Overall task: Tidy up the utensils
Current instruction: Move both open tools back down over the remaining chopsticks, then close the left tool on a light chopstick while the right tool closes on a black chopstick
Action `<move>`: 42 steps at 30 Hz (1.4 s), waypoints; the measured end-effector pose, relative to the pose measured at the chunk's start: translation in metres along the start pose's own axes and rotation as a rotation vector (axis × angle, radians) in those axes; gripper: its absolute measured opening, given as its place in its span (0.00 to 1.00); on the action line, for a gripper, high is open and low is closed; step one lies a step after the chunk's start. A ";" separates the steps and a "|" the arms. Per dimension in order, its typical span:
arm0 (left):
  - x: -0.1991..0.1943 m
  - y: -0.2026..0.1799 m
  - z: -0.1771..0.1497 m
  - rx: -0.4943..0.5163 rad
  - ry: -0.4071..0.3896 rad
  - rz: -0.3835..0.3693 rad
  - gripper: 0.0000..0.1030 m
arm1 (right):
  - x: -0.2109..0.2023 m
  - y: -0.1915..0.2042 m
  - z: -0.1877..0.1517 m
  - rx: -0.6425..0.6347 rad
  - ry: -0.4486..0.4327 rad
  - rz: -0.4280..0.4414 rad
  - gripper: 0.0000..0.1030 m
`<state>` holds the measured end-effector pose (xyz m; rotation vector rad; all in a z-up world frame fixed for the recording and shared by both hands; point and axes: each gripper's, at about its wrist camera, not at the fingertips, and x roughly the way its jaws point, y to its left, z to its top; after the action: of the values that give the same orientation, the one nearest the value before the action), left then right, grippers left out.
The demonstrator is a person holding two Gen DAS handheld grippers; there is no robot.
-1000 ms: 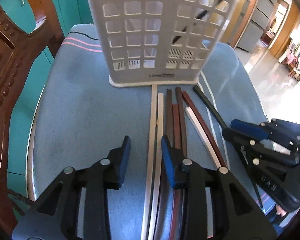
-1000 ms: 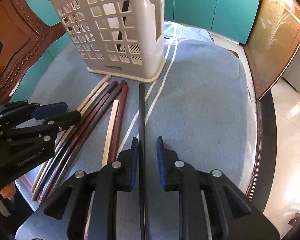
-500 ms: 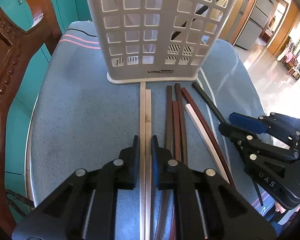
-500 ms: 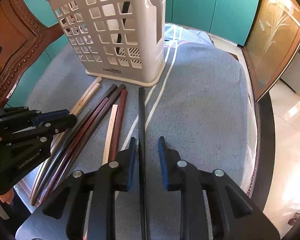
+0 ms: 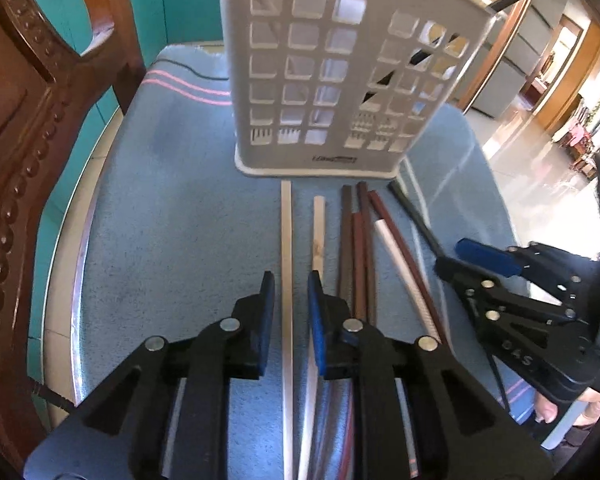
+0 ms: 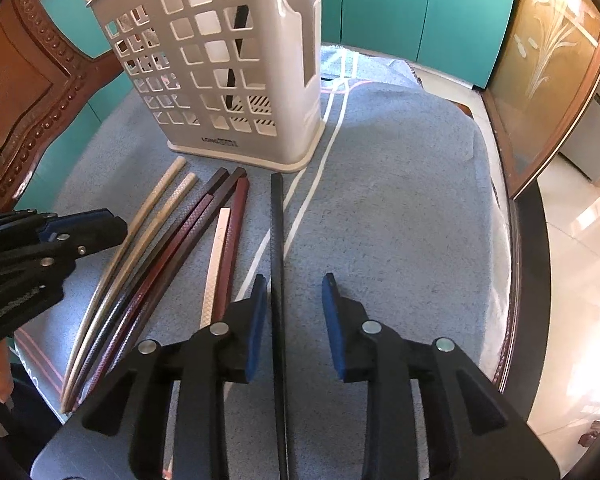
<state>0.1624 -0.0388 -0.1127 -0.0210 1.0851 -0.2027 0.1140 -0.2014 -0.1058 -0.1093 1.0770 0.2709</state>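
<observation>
A white perforated utensil holder (image 5: 340, 80) stands on the blue cloth, with a black chopstick (image 6: 236, 60) leaning inside it. Several chopsticks lie in a row in front of it. My left gripper (image 5: 291, 292) straddles a cream chopstick (image 5: 286, 248). Its jaws are opening, and a gap shows on each side of the stick. A second cream chopstick (image 5: 318, 232) lies just outside the right finger. My right gripper (image 6: 295, 292) straddles a black chopstick (image 6: 277, 232) close to its left pad. Its jaws are also opening and do not press the stick.
Dark brown and red-brown chopsticks (image 5: 358, 248) and a white one (image 5: 396, 264) lie between the two grippers. A carved wooden chair (image 5: 20, 160) stands at the left. The table's dark rim (image 6: 528, 260) runs along the right, with teal cabinets (image 6: 420, 0) behind.
My left gripper moved over the cream chopsticks, closed around them, then eased apart with one stick left between its fingers. My right gripper's jaws spread wider around the black chopstick.
</observation>
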 end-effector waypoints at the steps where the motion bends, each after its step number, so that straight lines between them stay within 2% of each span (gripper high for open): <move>1: 0.003 0.000 -0.001 0.001 0.003 0.009 0.19 | 0.000 0.002 0.000 -0.006 -0.002 -0.008 0.28; 14: 0.019 0.004 0.010 0.002 0.017 0.053 0.24 | -0.001 0.012 -0.002 -0.026 -0.019 -0.042 0.28; 18: 0.024 0.000 0.013 0.007 0.017 0.055 0.24 | -0.004 0.003 -0.005 0.051 0.007 0.000 0.07; 21: 0.024 -0.001 0.011 0.010 0.016 0.059 0.25 | -0.006 -0.018 -0.007 0.193 0.044 0.092 0.06; 24: 0.023 -0.004 0.008 0.012 0.015 0.061 0.27 | -0.007 -0.026 -0.009 0.223 0.061 0.124 0.06; 28: 0.021 -0.005 0.005 0.006 0.012 0.067 0.30 | -0.009 -0.015 -0.010 0.161 0.045 0.096 0.07; 30: 0.021 -0.005 0.006 0.002 0.010 0.075 0.31 | -0.011 -0.010 -0.011 0.130 0.030 0.068 0.12; 34: 0.023 -0.007 0.008 0.009 0.004 0.091 0.33 | -0.013 -0.004 -0.008 0.083 -0.001 -0.001 0.15; 42: 0.026 -0.006 0.012 0.004 -0.008 0.100 0.33 | -0.010 0.004 -0.013 0.061 -0.012 -0.038 0.18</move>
<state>0.1838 -0.0499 -0.1289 0.0360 1.0752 -0.1149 0.0971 -0.2017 -0.1028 -0.0729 1.0697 0.2043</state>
